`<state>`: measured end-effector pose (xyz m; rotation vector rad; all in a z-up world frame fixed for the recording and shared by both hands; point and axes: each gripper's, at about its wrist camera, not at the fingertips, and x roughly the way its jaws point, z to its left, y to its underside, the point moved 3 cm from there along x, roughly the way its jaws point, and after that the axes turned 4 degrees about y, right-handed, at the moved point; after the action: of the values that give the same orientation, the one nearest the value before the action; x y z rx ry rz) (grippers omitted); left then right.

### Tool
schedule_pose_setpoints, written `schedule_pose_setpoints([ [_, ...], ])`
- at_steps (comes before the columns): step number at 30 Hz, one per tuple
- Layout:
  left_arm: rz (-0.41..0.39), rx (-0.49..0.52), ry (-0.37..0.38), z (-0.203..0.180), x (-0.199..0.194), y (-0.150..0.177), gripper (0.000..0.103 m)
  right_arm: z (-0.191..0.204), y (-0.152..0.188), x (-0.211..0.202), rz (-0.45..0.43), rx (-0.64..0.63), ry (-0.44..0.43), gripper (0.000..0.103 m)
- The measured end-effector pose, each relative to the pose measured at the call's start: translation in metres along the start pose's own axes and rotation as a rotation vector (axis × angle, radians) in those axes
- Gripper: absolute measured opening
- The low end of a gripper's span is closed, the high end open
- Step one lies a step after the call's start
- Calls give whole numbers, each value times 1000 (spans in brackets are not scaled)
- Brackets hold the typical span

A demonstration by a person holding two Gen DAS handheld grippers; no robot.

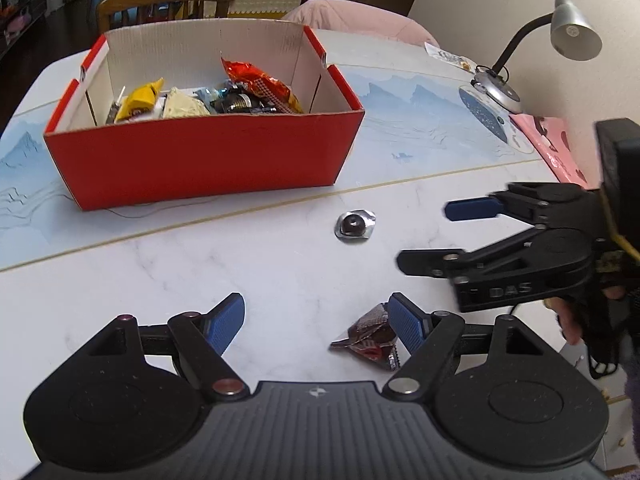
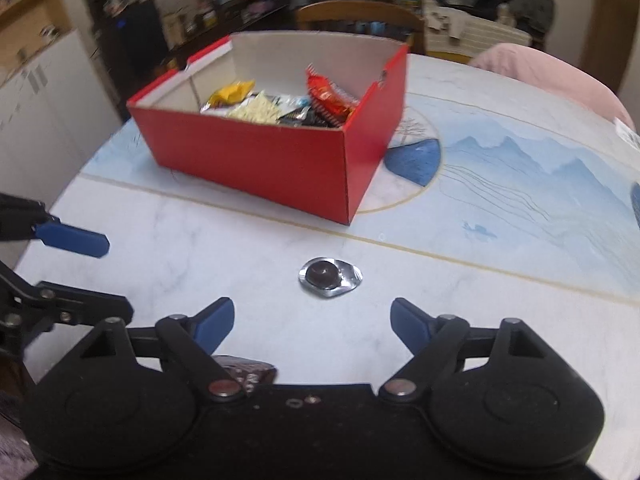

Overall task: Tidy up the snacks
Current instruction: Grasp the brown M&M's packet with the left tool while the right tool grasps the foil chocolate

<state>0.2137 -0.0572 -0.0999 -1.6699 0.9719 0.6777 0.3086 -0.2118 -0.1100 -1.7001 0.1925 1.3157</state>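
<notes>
A red cardboard box with several wrapped snacks inside stands on the table; it also shows in the right wrist view. A small silver foil-wrapped chocolate lies in front of the box, also in the right wrist view. A dark red snack packet lies by my left gripper's right finger, and part of it shows under the right gripper. My left gripper is open and empty. My right gripper is open and empty, just short of the chocolate; it shows in the left wrist view.
A grey desk lamp stands at the table's right rear, with a pink booklet beside it. A wooden chair stands behind the box. A pink cushion sits at the far side. A small packet lies near the lamp.
</notes>
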Motion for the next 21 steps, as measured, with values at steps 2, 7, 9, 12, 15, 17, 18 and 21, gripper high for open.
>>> schedule_pose_setpoints([
  [2, 3, -9, -9, -2, 2, 0, 79, -1, -3, 10, 12, -42, -13, 80],
  [7, 3, -37, -36, -3, 6, 2, 79, -4, -12, 36, 40, -125, -41, 73],
  [9, 4, -53, -48, -1, 6, 3, 79, -2, -14, 45, 47, -166, -46, 70],
  [12, 8, -78, -70, 3, 8, 5, 79, 3, -15, 57, 59, -233, -52, 63],
  [15, 10, -98, -82, 7, 10, 7, 79, 5, -16, 67, 77, -270, -55, 61],
  [17, 12, -108, -87, 8, 10, 7, 79, 5, -16, 73, 85, -280, -56, 58],
  [18, 12, -111, -89, 8, 11, 8, 79, 5, -16, 75, 86, -285, -52, 58],
  [21, 14, -118, -94, 9, 12, 8, 79, 4, -18, 77, 79, -287, -59, 57],
])
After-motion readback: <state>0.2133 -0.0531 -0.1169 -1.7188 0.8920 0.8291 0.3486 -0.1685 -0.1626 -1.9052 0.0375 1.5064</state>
